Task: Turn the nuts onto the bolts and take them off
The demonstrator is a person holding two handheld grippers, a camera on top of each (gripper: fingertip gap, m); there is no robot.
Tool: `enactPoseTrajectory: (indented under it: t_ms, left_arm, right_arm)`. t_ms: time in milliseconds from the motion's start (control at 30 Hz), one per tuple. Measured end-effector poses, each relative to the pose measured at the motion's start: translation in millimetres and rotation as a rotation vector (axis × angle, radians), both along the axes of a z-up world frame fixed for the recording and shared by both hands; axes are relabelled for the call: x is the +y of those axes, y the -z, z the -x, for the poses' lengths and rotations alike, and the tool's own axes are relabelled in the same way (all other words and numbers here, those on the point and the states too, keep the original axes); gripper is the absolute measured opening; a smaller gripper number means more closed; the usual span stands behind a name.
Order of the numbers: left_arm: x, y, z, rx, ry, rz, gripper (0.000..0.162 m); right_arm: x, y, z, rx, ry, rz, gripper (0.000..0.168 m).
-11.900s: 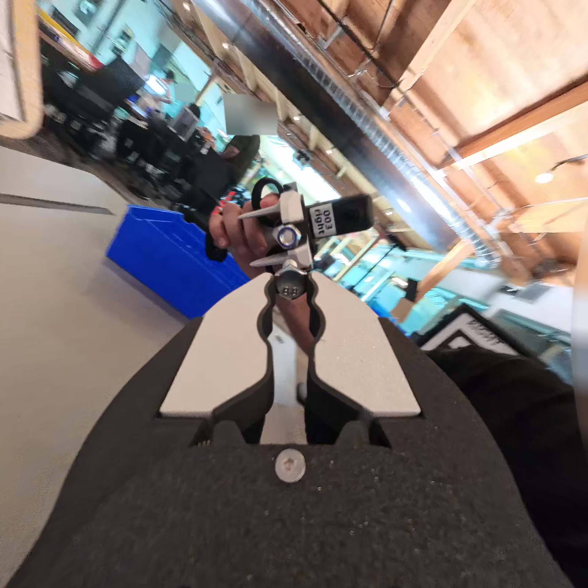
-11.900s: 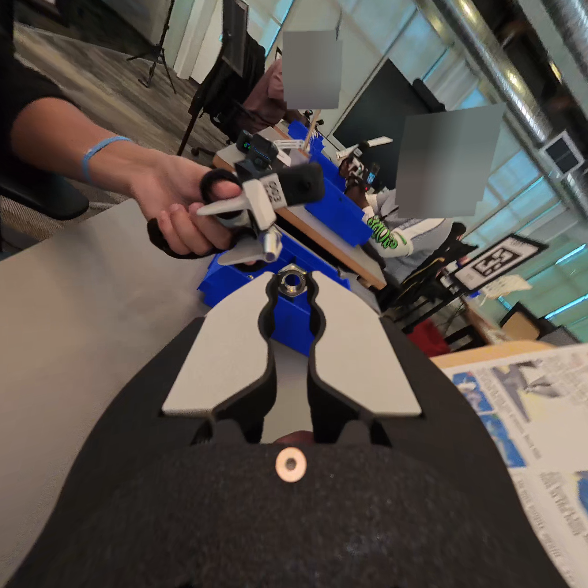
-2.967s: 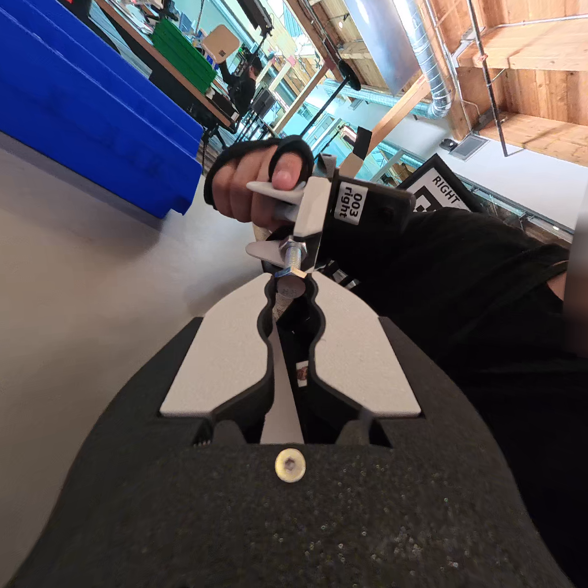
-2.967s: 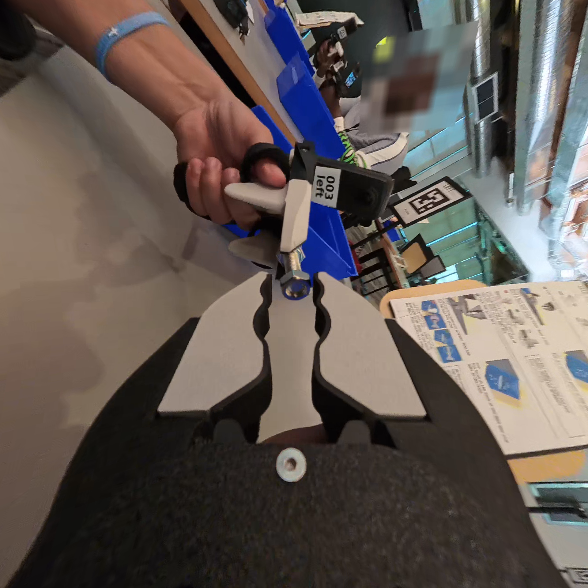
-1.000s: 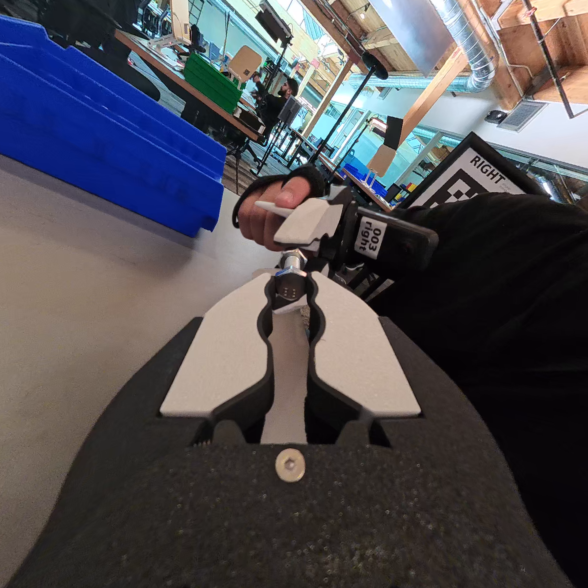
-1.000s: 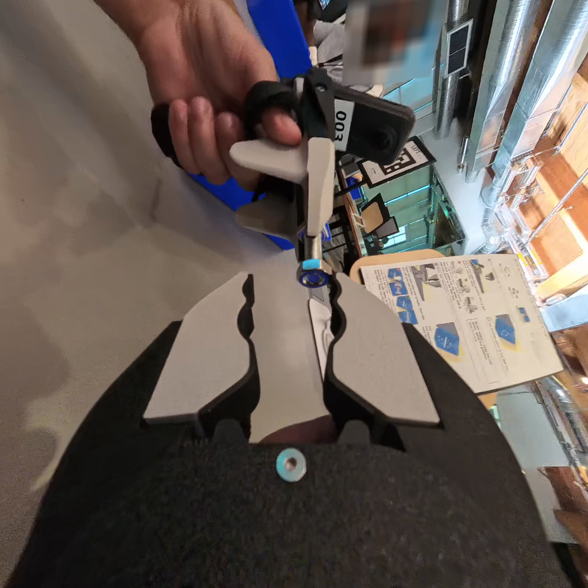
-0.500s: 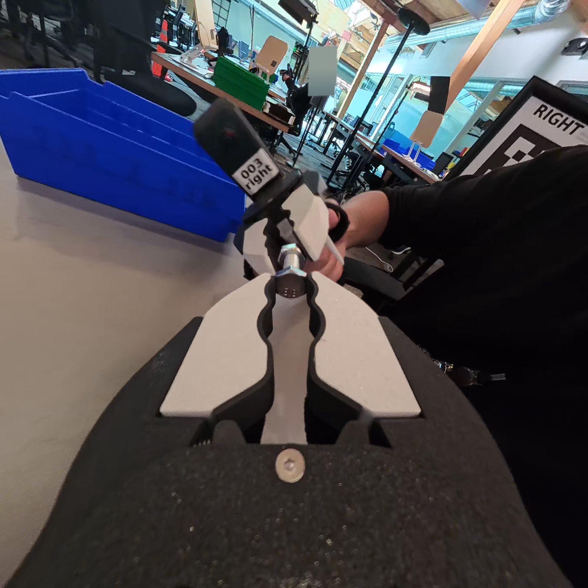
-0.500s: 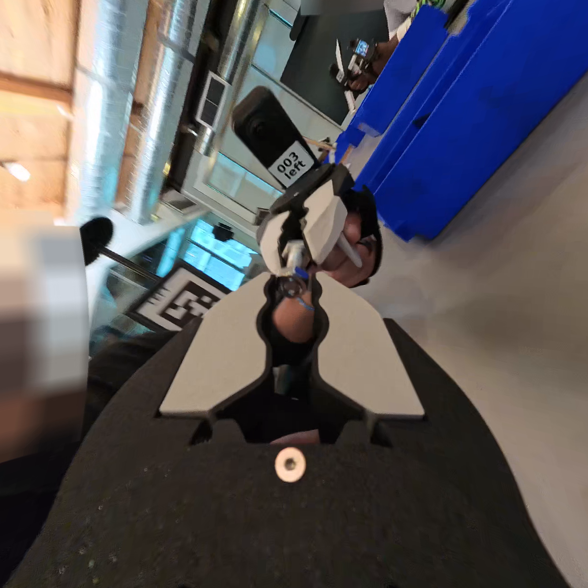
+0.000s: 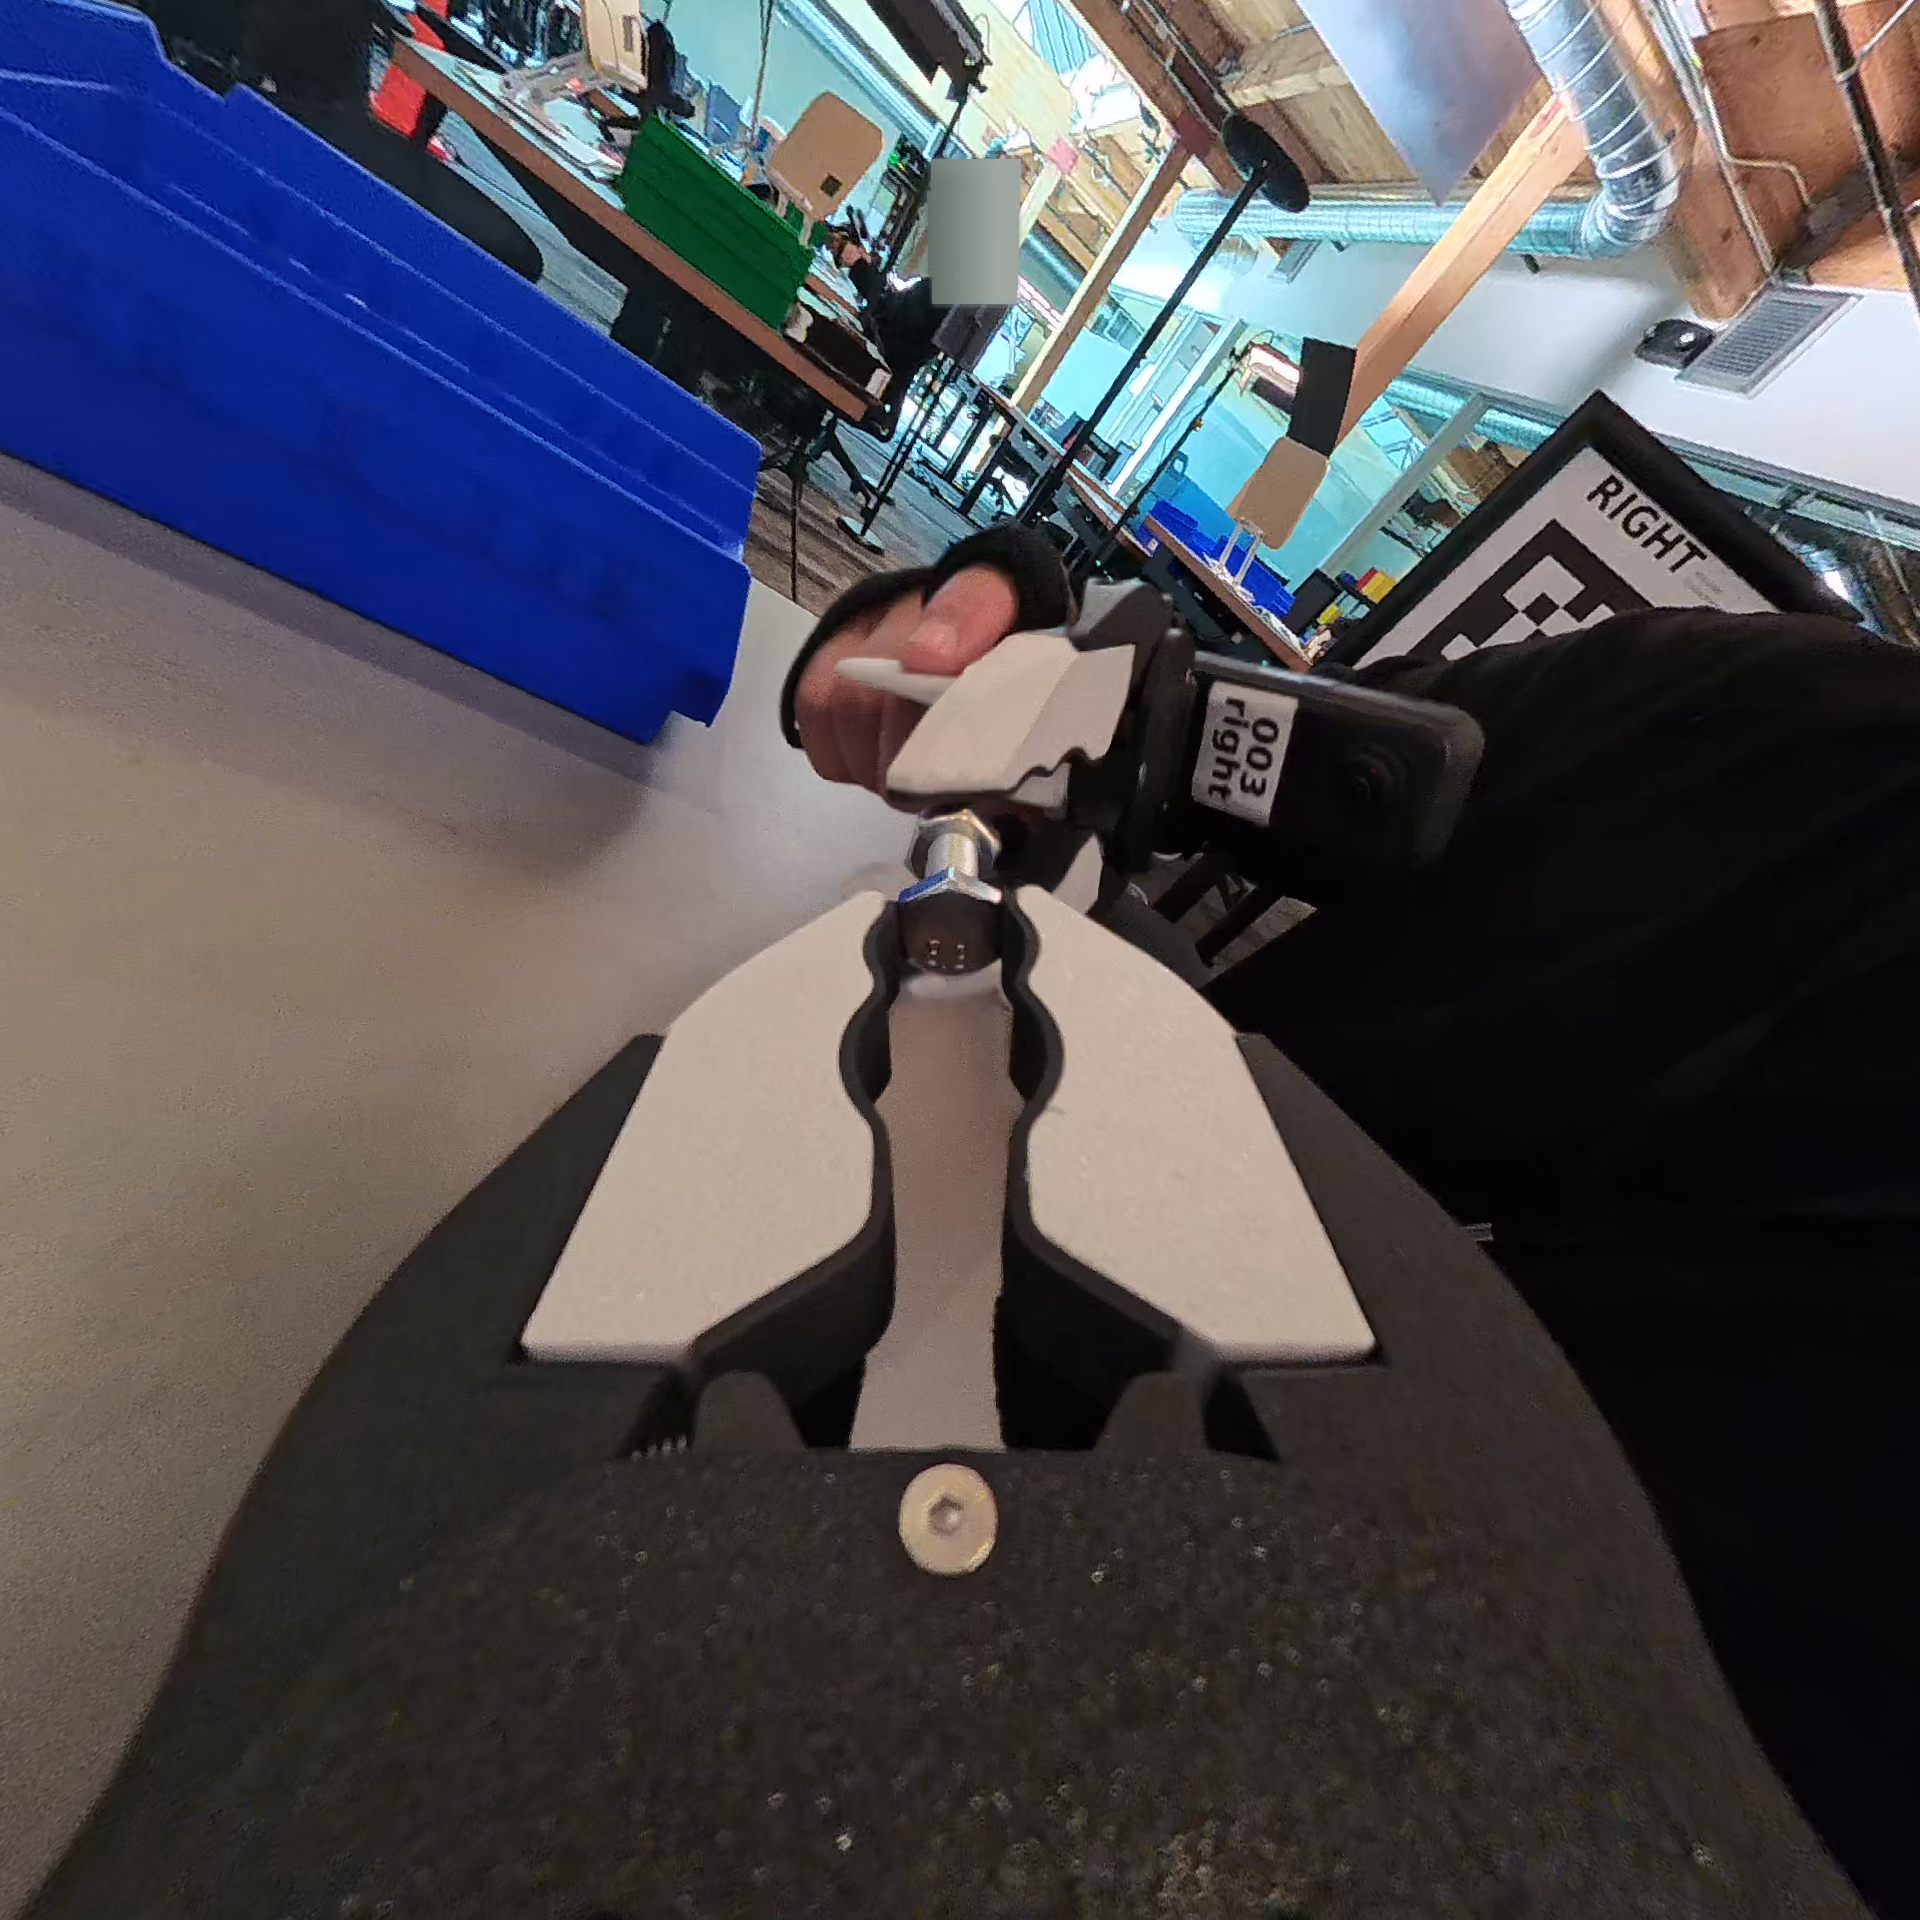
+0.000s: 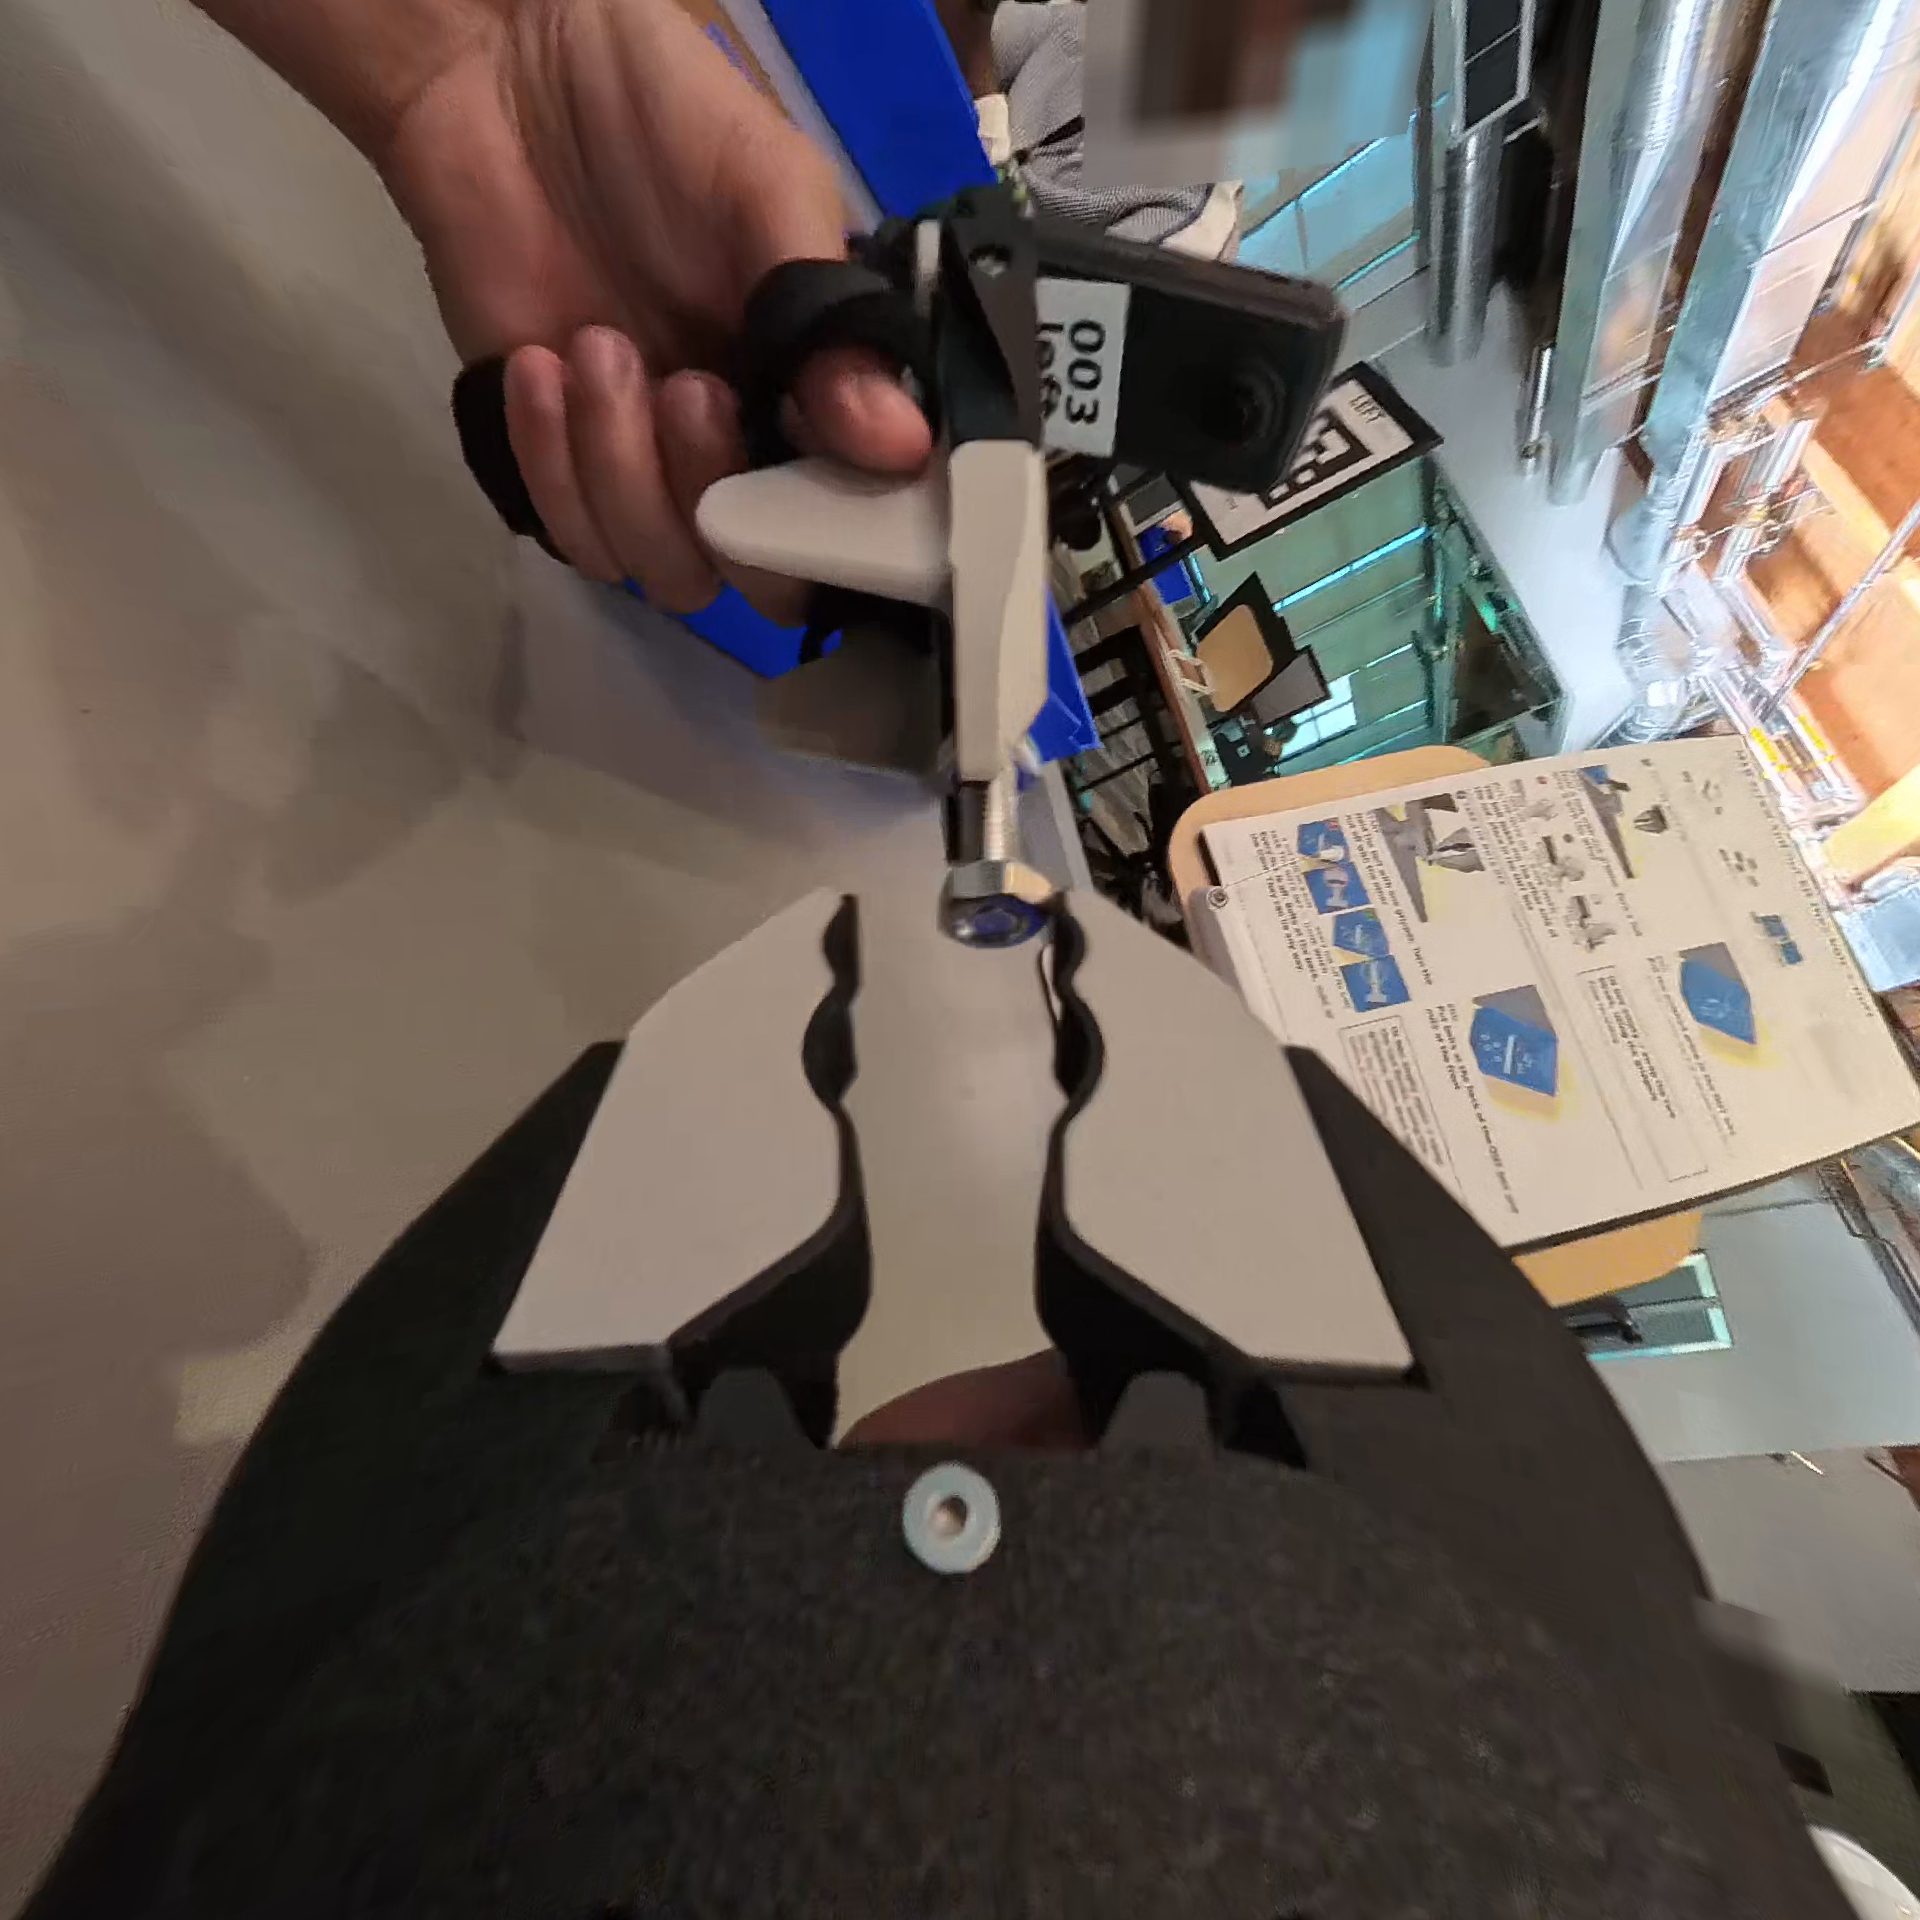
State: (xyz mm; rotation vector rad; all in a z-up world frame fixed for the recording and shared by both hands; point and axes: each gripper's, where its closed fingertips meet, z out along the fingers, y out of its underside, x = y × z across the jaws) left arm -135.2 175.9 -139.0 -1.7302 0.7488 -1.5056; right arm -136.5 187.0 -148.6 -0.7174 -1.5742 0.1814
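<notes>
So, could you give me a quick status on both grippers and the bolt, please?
Left gripper shut on bolt head. Right gripper open, jaws either side of nut, which sits on the bolt's end. Nothing in the way.

Blue bins (image 9: 364,416), printed sheet (image 10: 1558,987)

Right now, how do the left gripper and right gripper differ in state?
Left gripper is shut on the bolt, at its head; right gripper is open. Left gripper's fingers pinch metal; right gripper's fingers flank the nut, unclamped. Both face along the same bolt.
</notes>
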Motion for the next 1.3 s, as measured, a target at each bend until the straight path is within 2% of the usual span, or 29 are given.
enactPoseTrajectory:
  t_ms: [33,67,133,233,367,400,433,500,533,567,633,700,800,867,900,933,967,1000,1033,1067,1200,1300]
  left_arm:
    - [-1.1,0.6,-1.0,0.007,0.006,0.001,0.017]
    - [-1.9,-0.9,-1.2,0.002,0.008,-0.004,0.017]
    - [-2.9,-3.3,0.0,0.004,0.007,-0.022,0.017]
    - [-2.3,-6.3,0.0,0.034,-0.022,-0.096,0.017]
    - [-0.2,-8.6,0.2,0.066,-0.057,-0.166,0.017]
    - [2.6,-7.1,1.0,0.085,-0.077,-0.175,0.017]
    - [4.3,-6.2,1.4,0.093,-0.085,-0.179,0.017]
    - [6.5,-6.8,1.7,0.084,-0.096,-0.167,0.017]
    - [8.4,-7.5,2.6,0.078,-0.108,-0.16,0.017]
    - [7.0,-9.0,2.8,0.06,-0.095,-0.15,0.017]
    - [8.2,-10.6,5.4,0.03,-0.099,-0.124,0.017]
    - [7.5,-10.5,6.8,-0.002,-0.078,-0.081,0.017]
    - [7.1,-7.7,6.5,-0.05,-0.045,-0.009,0.017]
    - [5.5,-4.2,4.7,-0.059,-0.019,0.023,0.017]
    - [4.9,-1.9,3.3,-0.051,-0.013,0.027,0.017]
    - [3.2,-0.5,1.3,-0.043,-0.001,0.028,0.017]
    - [1.4,0.3,-0.6,-0.037,0.009,0.027,0.017]
    - [0.3,1.5,-2.6,-0.026,0.014,0.026,0.017]
    - [-1.0,2.1,-4.1,-0.016,0.019,0.02,0.017]
    - [-0.7,0.6,-4.1,-0.019,0.012,0.01,0.017]
    - [-1.2,-2.1,-3.4,-0.015,0.003,-0.029,0.017]
    - [-4.5,-5.4,-4.9,0.001,0.006,-0.081,0.017]
  right_arm:
    - [-0.3,-6.3,-0.1,0.03,-0.016,0.012,0.019]
    - [-1.1,-7.9,0.1,0.026,-0.035,0.065,0.019]
    - [-4.5,-8.0,1.3,-0.001,-0.083,0.34,0.018]
    - [-8.7,-10.3,1.6,-0.026,-0.176,0.917,0.018]
    - [-12.7,-22.0,1.9,-0.015,-0.323,1.965,0.018]
    - [-10.1,-21.8,2.8,0.005,-0.329,2.141,0.018]
    - [-8.8,-21.5,3.2,0.035,-0.343,2.223,0.018]
    - [-10.4,-19.5,3.6,0.103,-0.361,2.131,0.024]
    - [-11.9,-14.1,4.7,0.117,-0.331,2.019,0.042]
    - [-14.9,-6.9,5.1,0.102,-0.298,1.878,0.051]
    - [-22.4,7.4,3.8,0.042,-0.239,1.503,0.052]
    - [-15.6,19.0,1.6,-0.003,-0.121,0.995,0.056]
    - [1.3,9.0,-3.7,-0.002,0.018,0.286,0.052]
    - [0.2,-1.7,-3.6,0.005,0.029,0.017,0.051]
    - [-0.8,-4.5,-2.5,0.003,0.026,-0.024,0.051]
    - [-2.2,-5.3,-1.0,-0.007,0.015,-0.019,0.05]
    - [-2.6,-7.7,-0.2,-0.007,0.005,-0.007,0.042]
    - [-3.1,-11.5,-0.1,0.001,-0.009,-0.001,0.024]
    - [-4.5,-14.2,-0.4,0.001,-0.03,0.022,0.014]
    - [-4.4,-15.2,0.1,-0.007,-0.04,0.091,0.014]
    - [-4.8,-18.5,1.4,-0.008,-0.107,0.583,0.013]
    - [-8.0,-23.7,1.3,0.01,-0.204,1.203,0.012]
